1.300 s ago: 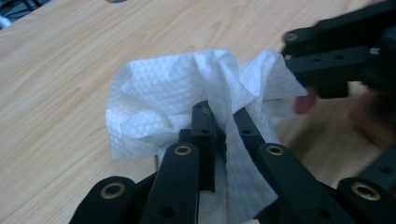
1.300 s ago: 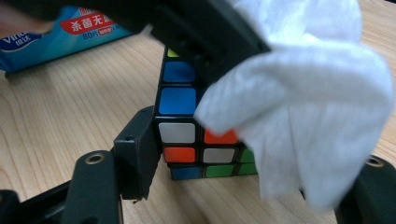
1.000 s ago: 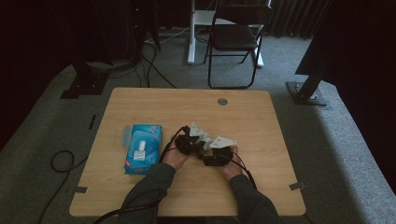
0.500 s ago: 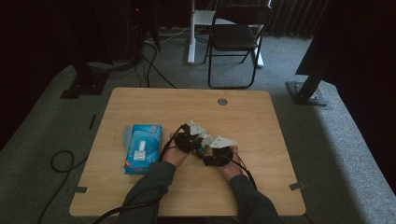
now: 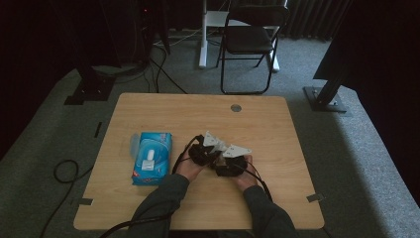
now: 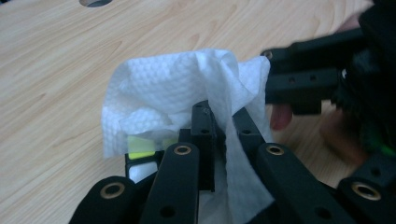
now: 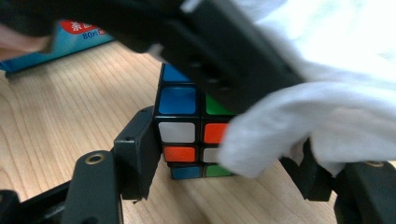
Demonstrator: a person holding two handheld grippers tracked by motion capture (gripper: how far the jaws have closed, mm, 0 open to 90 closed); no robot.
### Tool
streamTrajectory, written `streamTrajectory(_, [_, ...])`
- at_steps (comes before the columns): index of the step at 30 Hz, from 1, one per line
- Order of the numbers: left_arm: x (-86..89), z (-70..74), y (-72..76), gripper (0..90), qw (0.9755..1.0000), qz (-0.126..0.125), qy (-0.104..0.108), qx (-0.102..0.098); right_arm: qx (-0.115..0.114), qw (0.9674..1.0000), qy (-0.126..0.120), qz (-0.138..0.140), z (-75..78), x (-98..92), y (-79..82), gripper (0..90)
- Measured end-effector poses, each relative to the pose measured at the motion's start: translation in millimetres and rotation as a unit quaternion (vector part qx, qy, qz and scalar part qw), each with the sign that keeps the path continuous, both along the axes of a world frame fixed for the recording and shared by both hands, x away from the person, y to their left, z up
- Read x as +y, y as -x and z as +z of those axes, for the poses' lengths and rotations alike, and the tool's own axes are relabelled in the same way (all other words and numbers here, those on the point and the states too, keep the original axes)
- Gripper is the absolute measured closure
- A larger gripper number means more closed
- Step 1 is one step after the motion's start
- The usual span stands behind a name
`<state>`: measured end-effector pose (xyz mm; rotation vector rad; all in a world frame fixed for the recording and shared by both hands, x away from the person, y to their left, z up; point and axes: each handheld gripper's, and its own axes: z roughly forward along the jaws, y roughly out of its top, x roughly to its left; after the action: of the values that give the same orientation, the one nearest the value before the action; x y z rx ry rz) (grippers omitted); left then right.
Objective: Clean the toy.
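My right gripper [image 7: 219,154] holds a colour-tiled puzzle cube [image 7: 180,116] between its jaws, which are shut on its two sides just above the table. My left gripper [image 6: 222,114] is shut on a crumpled white tissue [image 6: 159,88] and presses it against the cube, whose yellow tile [image 6: 140,148] peeks out beneath. In the right gripper view the tissue [image 7: 336,93] covers the cube's right part. In the high view the left gripper [image 5: 205,148] and right gripper [image 5: 233,161] meet at mid table.
A blue tissue pack [image 5: 151,157] lies on the wooden table [image 5: 173,109] left of the hands. A round cable hole [image 5: 236,107] sits near the far edge. A folding chair [image 5: 250,39] stands beyond the table.
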<state>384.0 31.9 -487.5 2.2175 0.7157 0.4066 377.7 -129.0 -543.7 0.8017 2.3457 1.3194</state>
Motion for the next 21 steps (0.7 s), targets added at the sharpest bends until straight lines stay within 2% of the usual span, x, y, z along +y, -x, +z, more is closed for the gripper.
streamTrajectory(5, [12.9,0.9,16.0,83.7,0.9997,-0.009,-0.018,-0.012,0.0,1.0,0.0,0.0,0.0,0.1,0.1,34.2])
streamTrajectory(8, [24.8,1.4,18.8,83.7,0.9998,0.003,-0.017,-0.008,0.0,1.0,0.0,0.0,0.0,0.1,0.1,34.3])
streamTrajectory(13, [38.5,1.0,20.8,84.0,0.9993,0.019,-0.032,-0.01,0.001,1.0,0.0,0.0,0.1,0.1,0.2,34.3])
streamTrajectory(21, [32.2,0.3,15.9,83.9,0.9985,0.028,-0.043,-0.021,0.004,0.9999,-0.003,-0.009,0.1,-0.7,-0.6,34.3])
